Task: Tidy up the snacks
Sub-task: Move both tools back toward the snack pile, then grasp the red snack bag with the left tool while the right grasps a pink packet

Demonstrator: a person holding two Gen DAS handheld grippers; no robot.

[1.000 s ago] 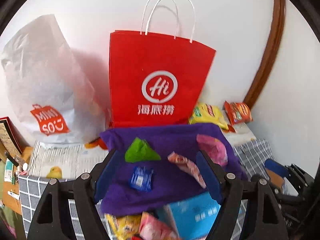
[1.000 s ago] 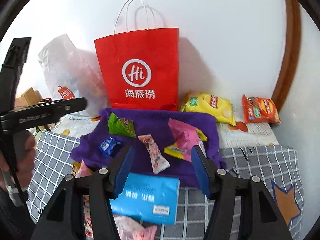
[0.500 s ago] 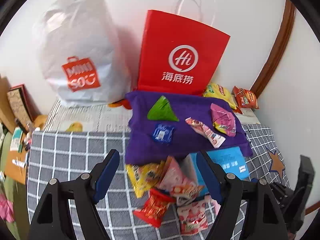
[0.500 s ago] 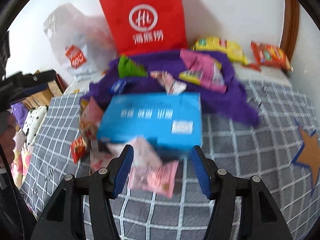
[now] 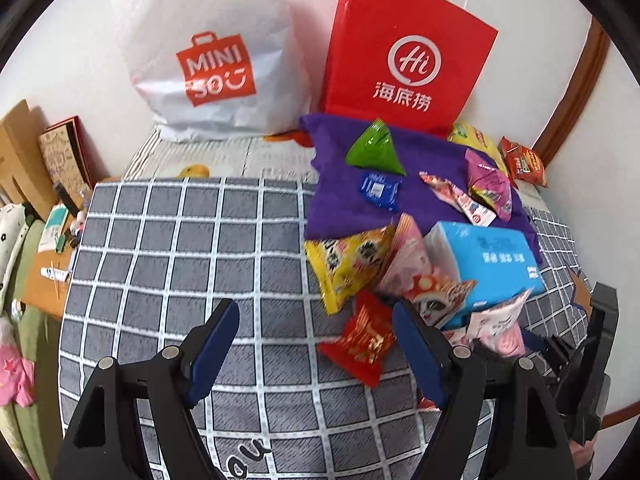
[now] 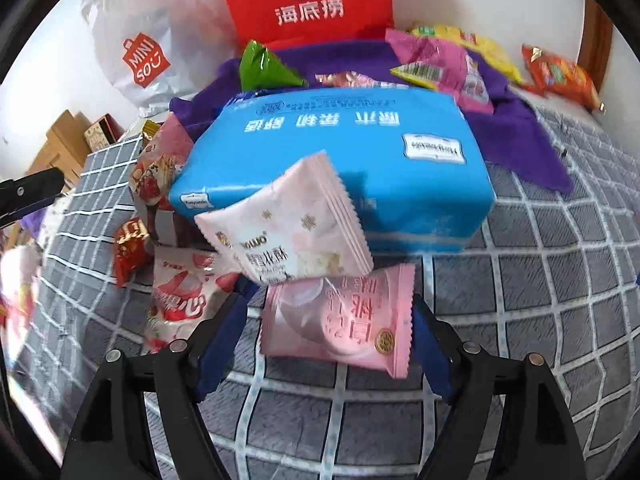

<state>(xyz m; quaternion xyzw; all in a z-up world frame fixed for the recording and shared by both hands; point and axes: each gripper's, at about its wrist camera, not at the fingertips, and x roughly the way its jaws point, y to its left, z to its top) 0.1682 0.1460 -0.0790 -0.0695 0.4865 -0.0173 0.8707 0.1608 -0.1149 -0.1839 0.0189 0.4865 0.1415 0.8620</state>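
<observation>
Hovering over bare grey checked bedspread (image 5: 168, 248), the left claw (image 5: 316, 344) stands released with nothing between its blue pads; a small red packet (image 5: 366, 340) lies just inside its right finger, apart from it. Left of the bed, cardboard boxes (image 5: 24, 160) lean on the wall. At the back a white Miniso bag (image 5: 212, 48) stands beside a red paper bag (image 5: 408, 56). In front of the red bag a purple cloth (image 5: 344, 208) carries a green triangular packet (image 5: 376, 148), a blue sachet (image 5: 378, 190), a long striped sweet (image 5: 456, 198) and a magenta packet (image 5: 490, 188). At the cloth's near edge a yellow packet (image 5: 344, 264) and a pink panda packet (image 5: 420, 280) lean against a blue tissue pack (image 5: 492, 264).

In the right wrist view, the right claw (image 6: 324, 344) has just been opening, and a pink pastry packet (image 6: 340, 320) lies flat on the bedspread between its spread pads; whether either pad touches the wrapper I cannot tell. A paler pink packet (image 6: 288, 228) rests tilted on that packet and against the tissue pack. To its left lies a strawberry-print packet (image 6: 180, 292). Far right, by the wall, sits an orange crisp bag (image 6: 560, 76).
</observation>
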